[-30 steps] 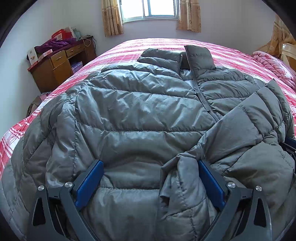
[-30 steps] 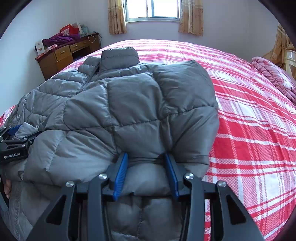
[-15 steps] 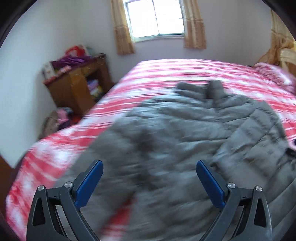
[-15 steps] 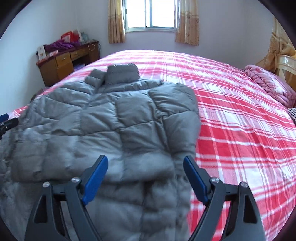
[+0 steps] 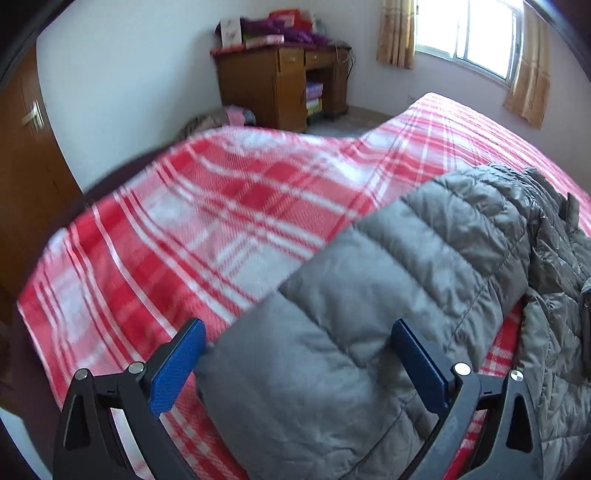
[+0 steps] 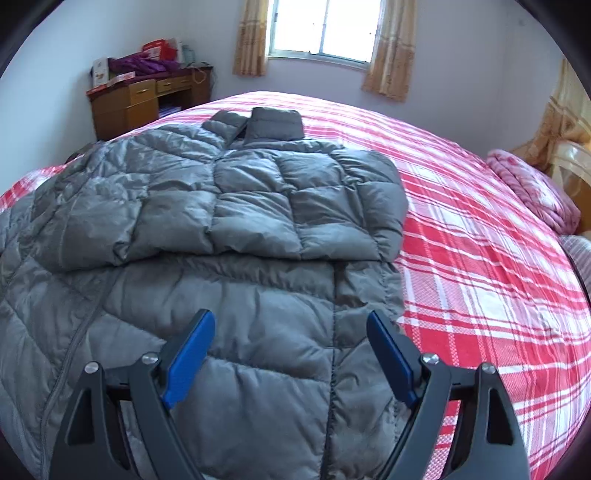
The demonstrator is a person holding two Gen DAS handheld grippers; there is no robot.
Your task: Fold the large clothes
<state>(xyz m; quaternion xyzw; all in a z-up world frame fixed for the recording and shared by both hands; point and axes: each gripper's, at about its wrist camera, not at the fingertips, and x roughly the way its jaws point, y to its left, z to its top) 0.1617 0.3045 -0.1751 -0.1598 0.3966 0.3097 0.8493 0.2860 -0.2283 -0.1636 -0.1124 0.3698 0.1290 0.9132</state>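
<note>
A grey puffer jacket (image 6: 229, 229) lies front up on a red plaid bed (image 6: 480, 266), collar toward the window. Its right sleeve is folded across the chest. In the left wrist view the jacket's left sleeve (image 5: 369, 302) stretches out over the bedspread, its cuff end between my open blue-padded fingers. My left gripper (image 5: 295, 347) is open around the sleeve end without pinching it. My right gripper (image 6: 291, 339) is open and empty above the jacket's lower hem area.
A wooden desk (image 5: 280, 81) with clutter stands against the wall by the window (image 6: 325, 26). A wooden door (image 5: 26, 155) is at the left. A pink quilt (image 6: 532, 184) lies at the bed's right side. The bed's near left corner (image 5: 55, 302) drops off.
My right gripper let go of the folded right sleeve and pulled back, open. My left gripper swung left, away from the jacket's front, and now straddles the outstretched left sleeve.
</note>
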